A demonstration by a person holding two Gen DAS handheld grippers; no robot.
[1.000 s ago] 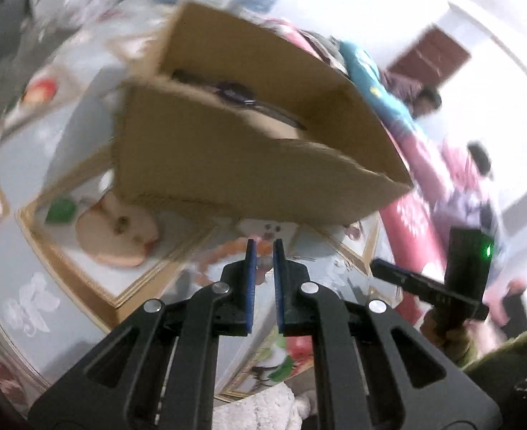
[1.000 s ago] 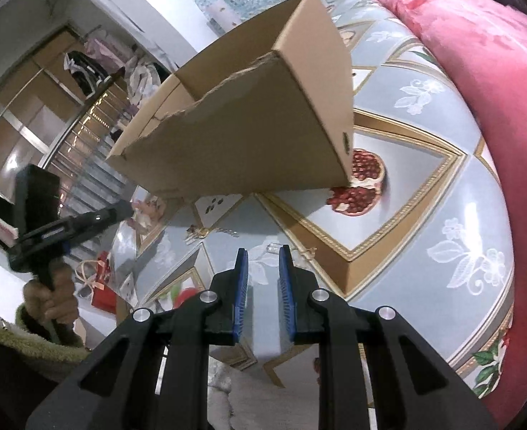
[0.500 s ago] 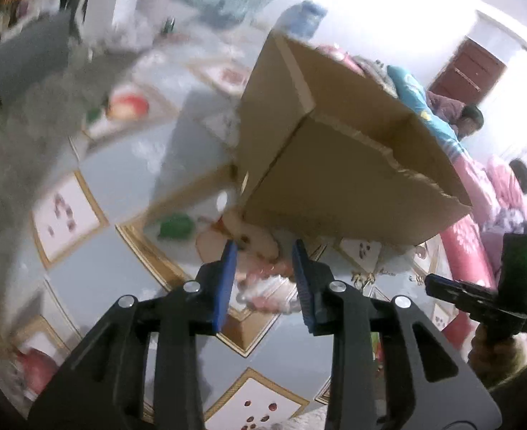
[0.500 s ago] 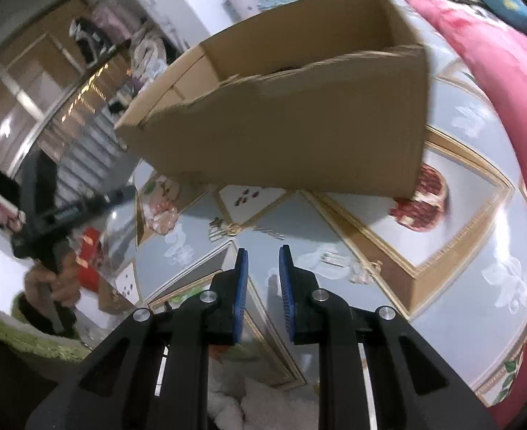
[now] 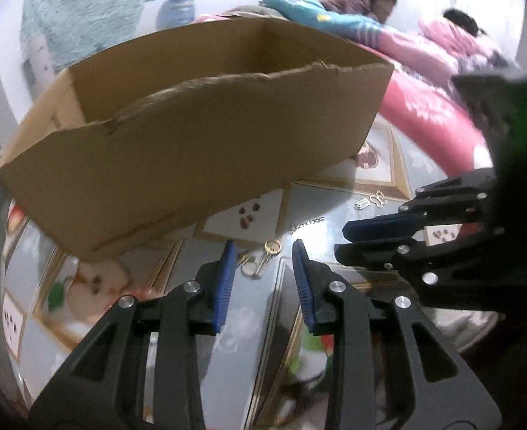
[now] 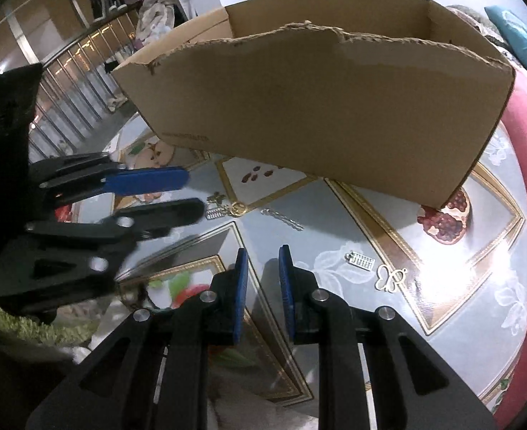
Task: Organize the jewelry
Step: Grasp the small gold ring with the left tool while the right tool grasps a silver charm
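Note:
A brown cardboard box with torn top edges stands on a blue-grey patterned cloth. In front of it lie small pieces of jewelry: a gold ring piece, a silver chain, a rectangular charm and a gold butterfly charm. My left gripper hovers open over the gold pieces, and nothing sits between its pads. My right gripper hangs beside it, its jaws a narrow gap apart and empty.
Red and pink bedding borders the cloth on the right. Two people lie behind it. A metal railing and hanging clothes stand at the far left. Fruit pictures with gold borders are printed on the cloth.
The left gripper's jaws have opened wider, and it has rolled and swung round to face the box's long side. The two grippers have come close together. The right gripper's gap is unchanged.

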